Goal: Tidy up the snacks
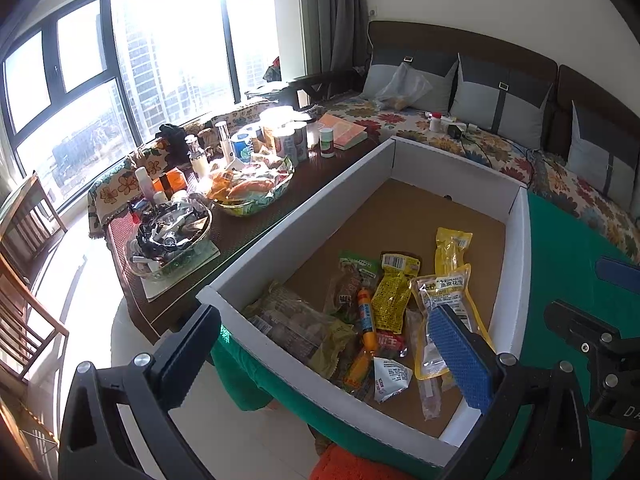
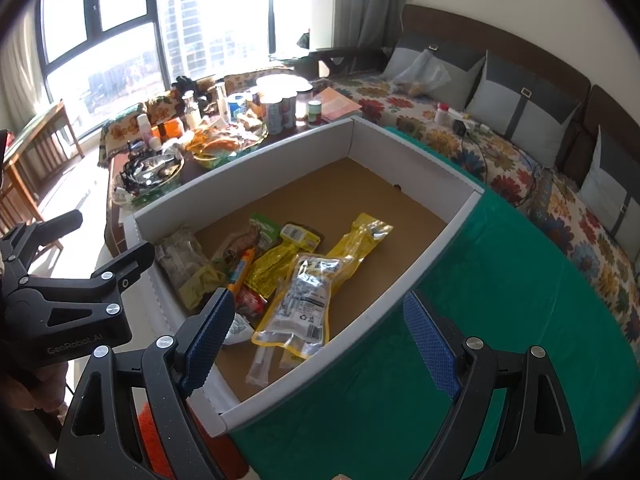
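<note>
A white-walled cardboard box with a brown floor stands on a green cloth. Several snack packets lie in its near end: a yellow peanut packet, a yellow printed packet, an orange sausage stick, a large greenish bag and a small white packet. My left gripper is open and empty above the box's near edge. My right gripper is open and empty above the box's near right corner.
A dark table to the left holds glass bowls of snacks and oddments, bottles, cans and a book. A flowered sofa with grey cushions runs behind. Wooden chairs stand at far left.
</note>
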### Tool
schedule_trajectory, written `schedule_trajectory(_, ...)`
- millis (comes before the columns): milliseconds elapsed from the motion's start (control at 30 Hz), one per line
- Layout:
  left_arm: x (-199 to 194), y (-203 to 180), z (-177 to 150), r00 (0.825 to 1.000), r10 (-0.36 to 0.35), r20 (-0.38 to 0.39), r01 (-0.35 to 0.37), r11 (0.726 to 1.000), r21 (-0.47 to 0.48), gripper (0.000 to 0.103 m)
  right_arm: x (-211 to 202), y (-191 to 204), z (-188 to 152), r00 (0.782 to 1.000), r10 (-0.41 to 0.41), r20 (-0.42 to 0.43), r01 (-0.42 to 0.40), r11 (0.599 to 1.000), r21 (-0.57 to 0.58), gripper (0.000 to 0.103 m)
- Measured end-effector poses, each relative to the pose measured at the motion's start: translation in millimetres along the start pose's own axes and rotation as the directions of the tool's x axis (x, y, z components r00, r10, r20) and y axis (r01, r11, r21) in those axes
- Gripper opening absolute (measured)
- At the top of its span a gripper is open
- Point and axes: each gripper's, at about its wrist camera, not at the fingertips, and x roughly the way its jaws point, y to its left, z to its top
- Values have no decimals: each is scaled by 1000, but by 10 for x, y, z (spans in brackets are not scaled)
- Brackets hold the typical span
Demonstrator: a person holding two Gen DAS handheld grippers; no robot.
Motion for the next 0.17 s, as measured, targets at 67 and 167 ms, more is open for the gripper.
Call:
schedule_trajectory(67,5,27,-3,1000,-4,-2,4,1000,-22,103,0,-2,-2,1000,1,0,-1,1000,0,89)
schedule_trajectory(167,37,40,-4,1000,-16,-16,16,999,-31,103,-1,-3,-2,1000,2,-1,-2,1000,0,89)
